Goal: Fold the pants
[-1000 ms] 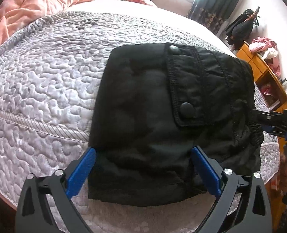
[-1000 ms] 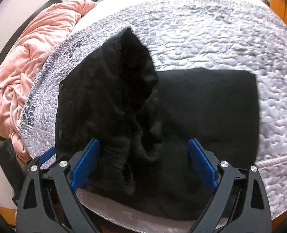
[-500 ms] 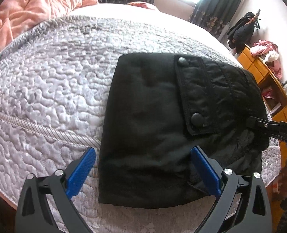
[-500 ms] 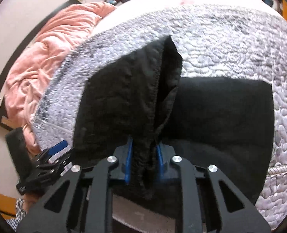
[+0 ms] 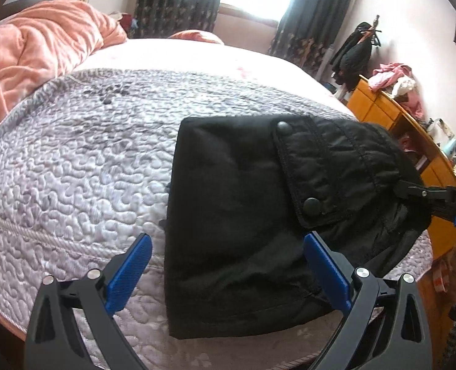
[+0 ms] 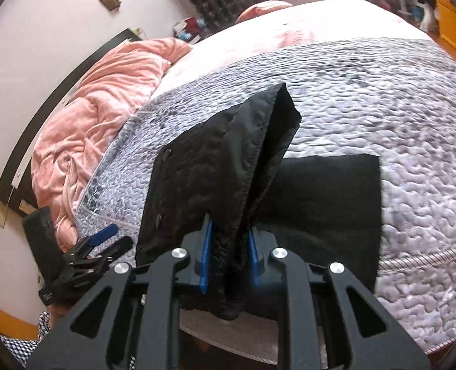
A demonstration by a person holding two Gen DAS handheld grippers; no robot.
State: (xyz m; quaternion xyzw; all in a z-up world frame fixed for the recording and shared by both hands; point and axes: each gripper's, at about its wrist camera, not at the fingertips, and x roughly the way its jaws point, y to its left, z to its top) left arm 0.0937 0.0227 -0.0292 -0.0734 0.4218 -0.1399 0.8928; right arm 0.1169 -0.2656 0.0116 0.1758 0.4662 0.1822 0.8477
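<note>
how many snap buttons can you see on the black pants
2, both on the pocket flap of the black pants: upper snap button at the flap's far corner, lower snap button at its near corner. Others may be hidden in the folds.

The pants (image 5: pixel 243 215) lie on the bed (image 5: pixel 74 169), with the blanket (image 5: pixel 27 52) far behind on the left.
</note>
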